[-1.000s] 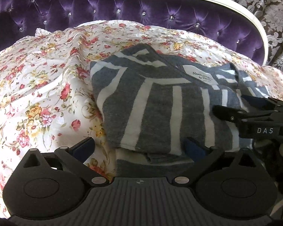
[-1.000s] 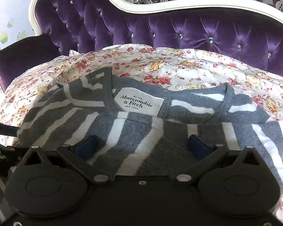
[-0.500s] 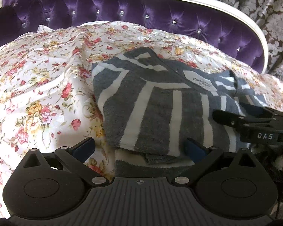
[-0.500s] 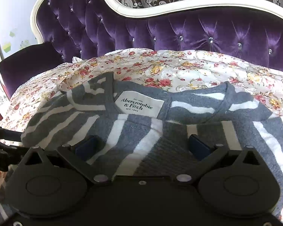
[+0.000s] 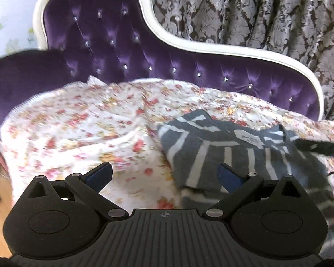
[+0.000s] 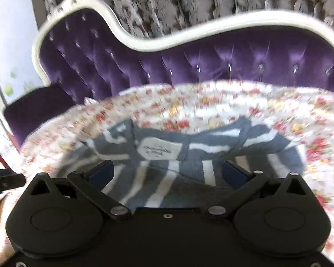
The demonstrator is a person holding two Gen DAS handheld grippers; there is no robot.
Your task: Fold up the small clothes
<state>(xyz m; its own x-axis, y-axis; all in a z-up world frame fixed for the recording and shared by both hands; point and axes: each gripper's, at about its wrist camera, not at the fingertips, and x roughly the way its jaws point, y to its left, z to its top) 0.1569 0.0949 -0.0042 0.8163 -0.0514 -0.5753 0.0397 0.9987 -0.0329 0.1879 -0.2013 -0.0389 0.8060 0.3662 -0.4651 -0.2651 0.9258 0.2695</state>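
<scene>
Right wrist: folded striped sweater (image 6: pixel 184 155) collar points toward sofa backrest (image 6: pixel 211 66).

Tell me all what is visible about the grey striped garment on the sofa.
The grey striped garment looks like a soft knit with white stripes. It lies folded on the floral sheet, neckline toward the purple backrest, a white sewn label showing there; its text is blurred. Neither open gripper holds it.

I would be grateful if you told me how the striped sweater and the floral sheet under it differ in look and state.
The striped sweater is grey with white bands; the floral sheet is white with red and yellow flowers. The sweater is folded into a compact stack, while the sheet lies spread across the sofa seat. The sweater bears a white label; the sheet shows none. Both are soft fabrics.
</scene>
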